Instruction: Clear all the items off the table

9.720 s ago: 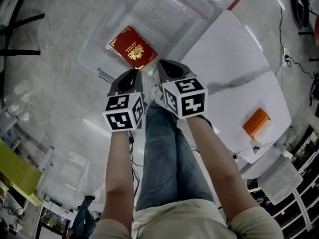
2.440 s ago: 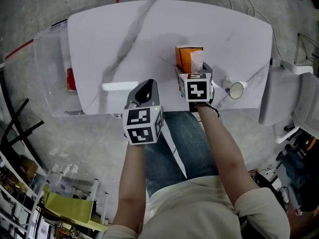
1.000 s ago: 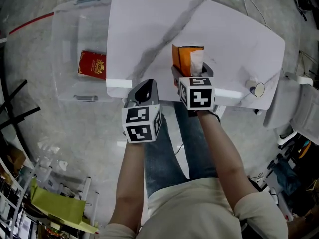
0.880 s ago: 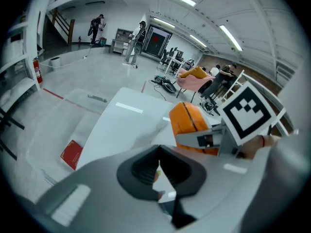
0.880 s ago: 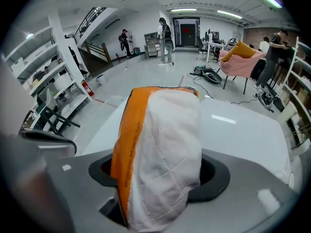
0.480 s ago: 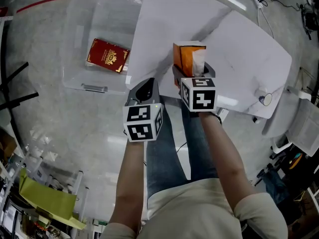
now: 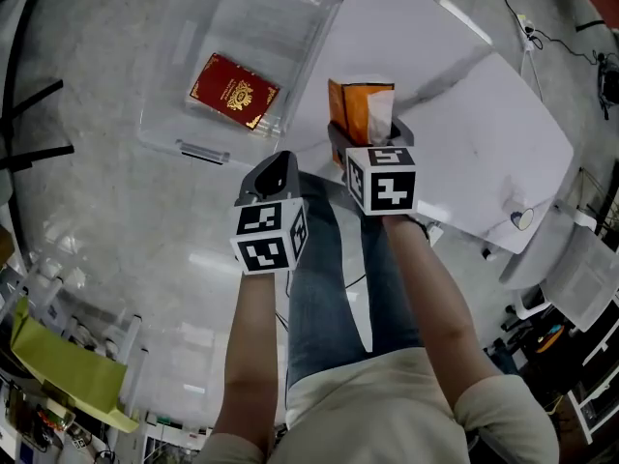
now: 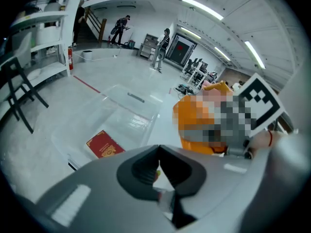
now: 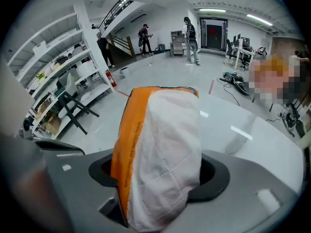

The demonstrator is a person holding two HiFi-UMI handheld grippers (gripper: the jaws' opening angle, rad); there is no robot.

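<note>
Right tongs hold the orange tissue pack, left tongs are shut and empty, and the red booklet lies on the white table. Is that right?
Not quite: the red booklet lies inside the clear bin on the floor beside the table, not on it, as the head view shows. The rest stands.

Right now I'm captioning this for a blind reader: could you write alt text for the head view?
The right claw grips an orange tissue pack near the white table's edge, while the left claw, shut and empty, hangs beside it. On the floor to the left, a clear bin holds a red booklet.
</note>
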